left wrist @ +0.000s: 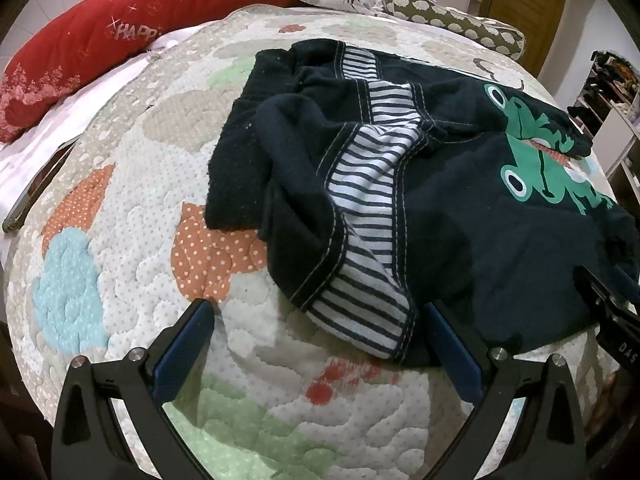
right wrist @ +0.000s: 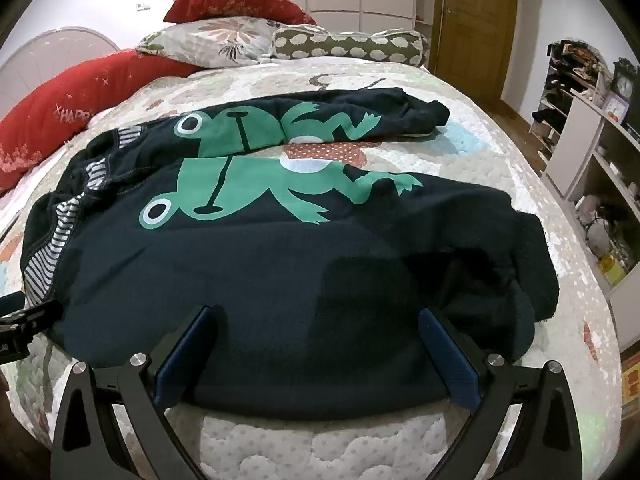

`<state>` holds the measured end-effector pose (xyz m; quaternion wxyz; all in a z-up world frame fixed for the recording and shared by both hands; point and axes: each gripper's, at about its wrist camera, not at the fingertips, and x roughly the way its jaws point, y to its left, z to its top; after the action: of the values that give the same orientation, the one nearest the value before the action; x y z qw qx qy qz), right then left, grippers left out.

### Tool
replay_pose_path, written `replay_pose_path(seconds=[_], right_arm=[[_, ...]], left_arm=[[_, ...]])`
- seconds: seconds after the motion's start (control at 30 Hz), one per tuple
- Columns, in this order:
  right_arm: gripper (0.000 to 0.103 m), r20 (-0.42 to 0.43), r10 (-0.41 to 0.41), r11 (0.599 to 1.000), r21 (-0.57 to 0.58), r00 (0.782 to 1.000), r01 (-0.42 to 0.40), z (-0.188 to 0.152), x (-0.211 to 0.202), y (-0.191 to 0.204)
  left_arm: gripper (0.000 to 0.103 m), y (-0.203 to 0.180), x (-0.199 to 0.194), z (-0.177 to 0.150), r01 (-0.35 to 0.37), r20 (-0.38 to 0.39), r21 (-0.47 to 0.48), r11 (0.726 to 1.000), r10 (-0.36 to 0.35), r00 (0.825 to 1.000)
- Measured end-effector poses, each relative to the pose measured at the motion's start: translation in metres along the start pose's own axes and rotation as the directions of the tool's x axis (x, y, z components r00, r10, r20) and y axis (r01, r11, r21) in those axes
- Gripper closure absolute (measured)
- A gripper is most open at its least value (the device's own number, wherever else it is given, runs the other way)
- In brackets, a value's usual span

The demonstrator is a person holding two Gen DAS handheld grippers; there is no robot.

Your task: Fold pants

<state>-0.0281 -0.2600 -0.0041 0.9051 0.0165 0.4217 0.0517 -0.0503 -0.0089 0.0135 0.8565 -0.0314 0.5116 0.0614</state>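
Dark navy pants (right wrist: 280,264) with a green frog print (right wrist: 248,196) lie spread on the quilted bed. Their striped waistband (left wrist: 368,240) is crumpled and partly turned out, at the left. My left gripper (left wrist: 316,312) is open, with the waistband's near corner between its fingers. My right gripper (right wrist: 320,320) is open, over the near leg's front edge. The right gripper also shows at the edge of the left wrist view (left wrist: 608,300), and the left gripper at the edge of the right wrist view (right wrist: 20,316).
Patchwork quilt (left wrist: 120,200) covers the bed. Red pillows (right wrist: 60,120), a floral pillow (right wrist: 208,40) and a spotted bolster (right wrist: 352,46) lie at the head. A phone-like object (left wrist: 36,188) lies at the left edge. Shelves (right wrist: 600,152) and a wooden door (right wrist: 476,20) stand on the right.
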Motion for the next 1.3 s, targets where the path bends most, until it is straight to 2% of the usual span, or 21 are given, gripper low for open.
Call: replay_pose_path(seconds=[0.13, 0.17, 0.23, 0.3, 0.37, 0.47, 0.6, 0.7, 0.8, 0.87, 0.97, 1.03, 1.13, 1.2, 1.23, 1.27, 1.3], right_arm=[[0.001, 0.009, -0.038, 0.998, -0.041, 0.999, 0.039, -0.001, -0.001, 0.007], [0.001, 0.005, -0.041, 0.998, -0.053, 0.999, 0.041, -0.001, -0.001, 0.008], [0.001, -0.021, -0.027, 0.998, -0.056, 0.999, 0.026, 0.002, -0.001, 0.006], [0.003, -0.055, 0.006, 0.999, -0.043, 0.998, -0.008, 0.009, -0.006, -0.002], [0.006, -0.043, 0.051, 0.998, -0.03, 0.998, -0.053, 0.02, -0.021, -0.015], [0.006, 0.007, 0.136, 0.99, -0.034, 0.991, -0.136, 0.044, -0.042, -0.033], [0.006, 0.036, 0.191, 0.977, -0.104, 0.981, -0.187, 0.1, -0.038, -0.051], [0.006, 0.02, 0.169, 0.964, -0.21, 0.985, -0.161, 0.143, -0.008, -0.047], [0.008, -0.008, 0.139, 0.954, -0.267, 0.99, -0.136, 0.178, 0.029, -0.041], [0.009, -0.038, 0.138, 0.939, -0.314, 0.99, -0.143, 0.2, 0.057, -0.034], [0.009, -0.09, 0.129, 0.905, -0.397, 0.988, -0.154, 0.221, 0.098, -0.02], [0.009, -0.108, 0.104, 0.886, -0.442, 0.989, -0.142, 0.228, 0.12, -0.013], [0.009, -0.162, 0.064, 0.856, -0.498, 0.985, -0.138, 0.234, 0.162, -0.007], [0.011, -0.231, 0.077, 0.853, -0.488, 0.97, -0.184, 0.231, 0.181, -0.008], [0.018, -0.252, 0.098, 0.858, -0.47, 0.963, -0.21, 0.23, 0.186, -0.009], [0.026, -0.265, 0.147, 0.865, -0.433, 0.953, -0.254, 0.231, 0.186, -0.012], [0.052, -0.273, 0.196, 0.868, -0.397, 0.942, -0.296, 0.232, 0.184, -0.015]], left_arm=[[0.0, 0.0, -0.002, 0.0, 0.003, -0.001, 0.005, 1.0, -0.003, 1.0], [0.001, 0.002, -0.005, 0.0, 0.023, -0.002, -0.006, 1.0, -0.023, 1.0], [0.004, 0.007, -0.018, 0.004, 0.107, 0.012, -0.028, 0.994, -0.107, 0.994], [0.004, 0.014, -0.036, 0.013, 0.179, 0.04, -0.027, 0.983, -0.178, 0.983], [0.004, 0.021, -0.056, 0.028, 0.226, 0.088, -0.001, 0.974, -0.225, 0.97], [0.004, 0.022, -0.066, 0.065, 0.227, 0.132, 0.077, 0.971, -0.236, 0.963], [0.004, 0.01, -0.033, 0.124, 0.241, 0.062, 0.179, 0.954, -0.255, 0.965], [0.004, -0.002, 0.001, 0.163, 0.213, 0.029, 0.22, 0.952, -0.224, 0.974], [0.004, -0.015, 0.029, 0.194, 0.257, -0.029, 0.257, 0.932, -0.258, 0.966], [0.004, -0.025, 0.053, 0.209, 0.296, -0.086, 0.284, 0.912, -0.283, 0.955], [0.004, -0.035, 0.087, 0.221, 0.295, -0.143, 0.318, 0.901, -0.262, 0.954], [0.004, -0.037, 0.11, 0.225, 0.289, -0.183, 0.329, 0.899, -0.24, 0.953], [0.004, -0.036, 0.13, 0.225, 0.301, -0.241, 0.313, 0.901, -0.231, 0.943], [0.018, -0.039, 0.127, 0.222, 0.283, -0.219, 0.336, 0.898, -0.217, 0.951], [0.042, -0.041, 0.122, 0.221, 0.27, -0.196, 0.354, 0.895, -0.211, 0.958], [0.072, -0.041, 0.118, 0.222, 0.274, -0.186, 0.356, 0.894, -0.219, 0.958], [0.088, -0.039, 0.113, 0.224, 0.289, -0.185, 0.343, 0.894, -0.237, 0.954]])
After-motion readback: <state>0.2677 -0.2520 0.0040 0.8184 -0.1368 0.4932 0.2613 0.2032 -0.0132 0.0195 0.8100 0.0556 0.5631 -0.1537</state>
